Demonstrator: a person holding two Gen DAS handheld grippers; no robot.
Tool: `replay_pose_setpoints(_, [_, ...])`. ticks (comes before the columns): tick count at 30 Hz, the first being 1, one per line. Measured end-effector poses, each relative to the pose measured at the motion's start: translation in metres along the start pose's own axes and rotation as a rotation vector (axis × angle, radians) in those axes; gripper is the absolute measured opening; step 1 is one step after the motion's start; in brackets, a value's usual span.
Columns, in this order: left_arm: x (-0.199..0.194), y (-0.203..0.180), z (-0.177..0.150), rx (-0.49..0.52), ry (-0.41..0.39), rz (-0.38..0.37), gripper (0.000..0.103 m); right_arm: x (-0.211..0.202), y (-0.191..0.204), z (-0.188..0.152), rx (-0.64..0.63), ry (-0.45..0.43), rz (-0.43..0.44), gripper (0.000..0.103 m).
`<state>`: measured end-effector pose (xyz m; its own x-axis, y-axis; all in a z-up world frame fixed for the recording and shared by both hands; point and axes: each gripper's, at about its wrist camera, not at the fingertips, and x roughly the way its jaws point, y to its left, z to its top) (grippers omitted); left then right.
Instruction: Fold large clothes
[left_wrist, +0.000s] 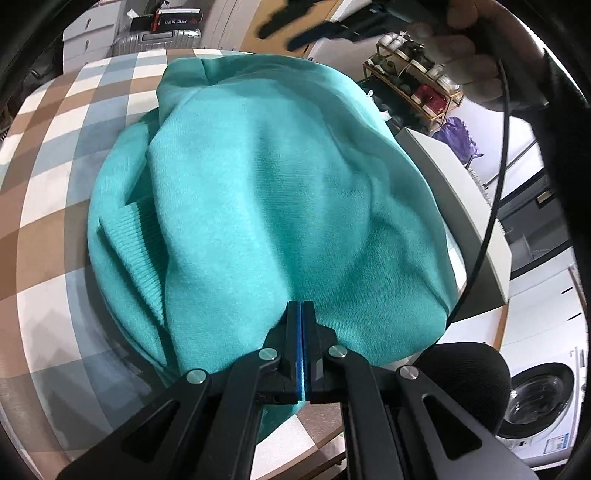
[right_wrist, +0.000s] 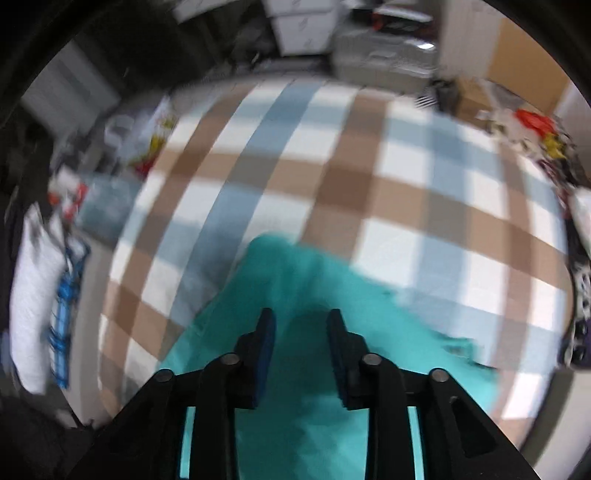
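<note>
1. Teal sweatshirt (left_wrist: 266, 206): in the left wrist view it fills the middle of the frame, lying on the checked tablecloth (left_wrist: 55, 184) already doubled over itself, with a ribbed cuff (left_wrist: 136, 251) showing at centre left. By my judgement the fold is partly made, not finished; the bundle is still bulky and uneven.
2. The left gripper (left_wrist: 302, 314), at bottom centre of that view, has its jaws closed tight on the near edge of the sweatshirt, a sliver of teal showing between the blue pads.
3. In the right wrist view, which is blurred, the right gripper (right_wrist: 301, 325) at bottom centre has its jaws partly apart with nothing between them; teal cloth lies below it, not pinched.
4. Edges: the sweatshirt's right side lies close to the table's rim at centre right of the left view, beside a grey-white slab (left_wrist: 461, 206) past the edge.
5. Open room: bare tablecloth spreads across the left half of the left view and the upper centre and right of the right view, enough, I judge, to lay the next fold.
</note>
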<state>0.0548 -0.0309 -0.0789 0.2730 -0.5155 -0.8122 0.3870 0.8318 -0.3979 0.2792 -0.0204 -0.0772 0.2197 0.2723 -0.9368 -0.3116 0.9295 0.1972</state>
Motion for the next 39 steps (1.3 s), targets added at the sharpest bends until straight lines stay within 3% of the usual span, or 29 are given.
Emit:
replay_pose_setpoints(1, [0.000,-0.001,0.000,0.000,-0.001,0.006,0.000,-0.001,-0.010,-0.001,0.048,0.016,-0.004,0.034])
replay_pose_setpoints(4, [0.002,-0.004,0.000,0.006,-0.009,0.012,0.000,0.025,-0.013,-0.005,0.022,0.103,-0.178,0.034])
replay_pose_setpoints(5, [0.002,-0.004,0.001,0.009,-0.013,0.013,0.000,0.039,-0.017,-0.008,0.023,0.122,-0.195,0.035])
replay_pose_setpoints(9, [0.002,-0.004,-0.001,0.004,-0.026,0.000,0.000,0.059,-0.043,-0.012,0.126,0.097,-0.152,0.035])
replay_pose_setpoints(12, [0.004,0.000,-0.001,-0.017,-0.021,-0.014,0.000,0.059,-0.035,-0.015,0.101,0.036,-0.201,0.036])
replay_pose_setpoints(18, [0.000,-0.002,-0.003,-0.002,-0.023,0.004,0.000,-0.013,-0.047,-0.031,0.105,-0.074,-0.109,0.035])
replay_pose_setpoints(22, [0.002,-0.003,0.000,-0.014,-0.014,0.004,0.000,-0.040,-0.052,-0.061,0.043,0.001,-0.123,0.036])
replay_pose_setpoints(25, [0.004,-0.002,0.002,-0.027,-0.013,-0.017,0.000,-0.008,-0.049,-0.085,-0.001,0.111,-0.126,0.042])
replay_pose_setpoints(26, [0.003,-0.001,0.003,-0.029,-0.019,-0.020,0.000,0.004,-0.053,-0.090,0.023,0.109,-0.130,0.045])
replay_pose_setpoints(30, [0.002,0.000,0.003,-0.005,-0.022,-0.031,0.000,0.022,-0.070,-0.091,0.162,0.031,-0.079,0.058])
replay_pose_setpoints(32, [-0.003,-0.001,0.004,0.021,-0.023,-0.044,0.000,0.016,-0.076,-0.100,0.178,-0.026,-0.042,0.058])
replay_pose_setpoints(34, [-0.024,-0.002,0.002,0.060,-0.086,-0.048,0.000,0.003,-0.080,-0.112,0.191,-0.091,-0.010,0.058])
replay_pose_setpoints(37, [-0.056,0.008,-0.002,0.047,-0.210,-0.026,0.001,-0.025,-0.093,-0.145,0.292,-0.229,0.120,0.057])
replay_pose_setpoints(38, [-0.061,0.015,0.000,0.029,-0.227,-0.003,0.001,-0.036,-0.095,-0.160,0.321,-0.288,0.099,0.057])
replay_pose_setpoints(39, [-0.062,0.020,0.002,0.014,-0.228,0.025,0.003,-0.044,-0.095,-0.175,0.341,-0.331,0.018,0.058])
